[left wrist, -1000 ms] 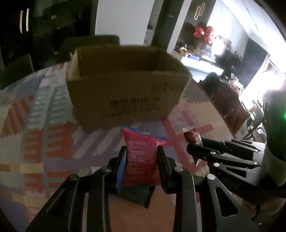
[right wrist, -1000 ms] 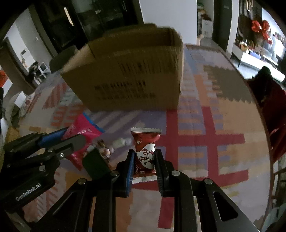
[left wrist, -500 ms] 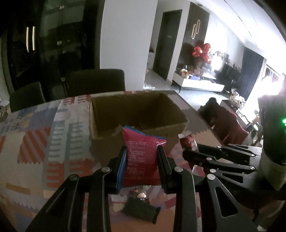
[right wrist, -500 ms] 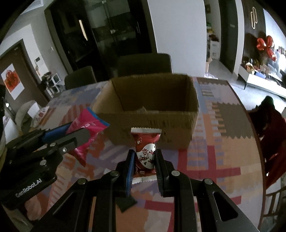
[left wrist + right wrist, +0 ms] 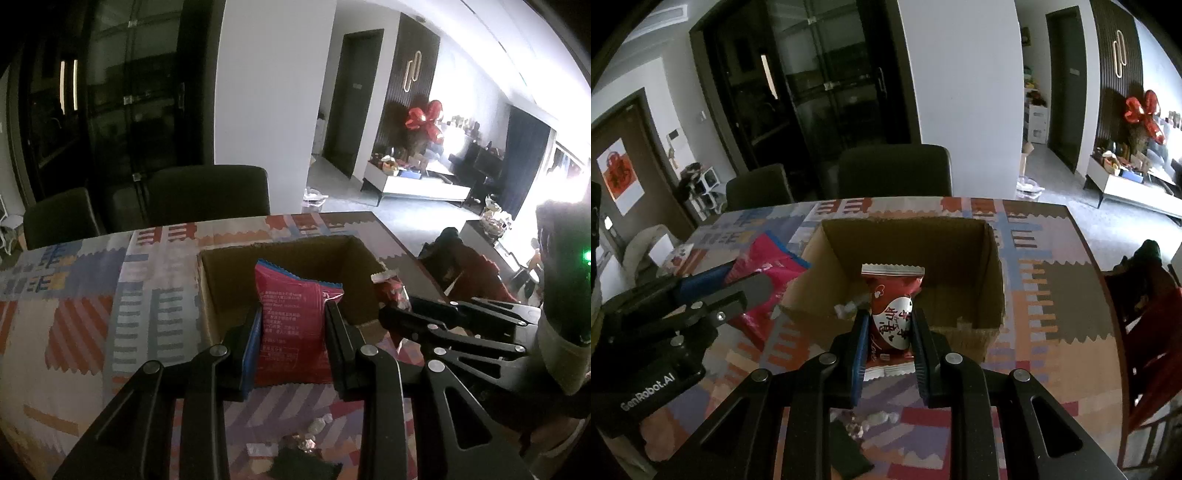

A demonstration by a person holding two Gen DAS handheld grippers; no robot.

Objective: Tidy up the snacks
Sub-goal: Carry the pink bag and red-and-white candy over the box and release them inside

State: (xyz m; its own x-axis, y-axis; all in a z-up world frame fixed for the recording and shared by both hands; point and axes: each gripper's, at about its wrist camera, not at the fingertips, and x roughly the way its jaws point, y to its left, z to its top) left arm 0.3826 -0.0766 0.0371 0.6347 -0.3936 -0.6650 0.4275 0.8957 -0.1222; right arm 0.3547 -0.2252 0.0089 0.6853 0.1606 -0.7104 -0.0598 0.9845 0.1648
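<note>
A dim dining room is seen, with dark chairs drawn up at the far edge of a table [image 5: 1071,295] covered in a patchwork-patterned cloth. An open cardboard box [image 5: 993,266] is set near the middle of the table, closer to its far edge, and small pale pieces are visible on its floor. The left gripper [image 5: 293,334] is clenched on a pink snack packet [image 5: 291,317], which is held upright before the box's near wall. The right gripper [image 5: 888,334] is clamped on a smaller red packet [image 5: 892,314] bearing a white heart, likewise held upright above the near wall. Both packets are judged to be in transit to the box, neither yet released. A dark wrapper [image 5: 846,448] and some pale crumbs are left on the cloth near the table's near edge, below the grippers. Several risks may be judged from here. The two grippers are carried close beside each other, so a collision could be caused if both are brought over the opening together. Either packet could be caught on the box's near wall if lowered too early, and the light box could be pushed across the cloth. Should the jaws be released before the wall is cleared, a packet could be dropped outside onto the table.
</note>
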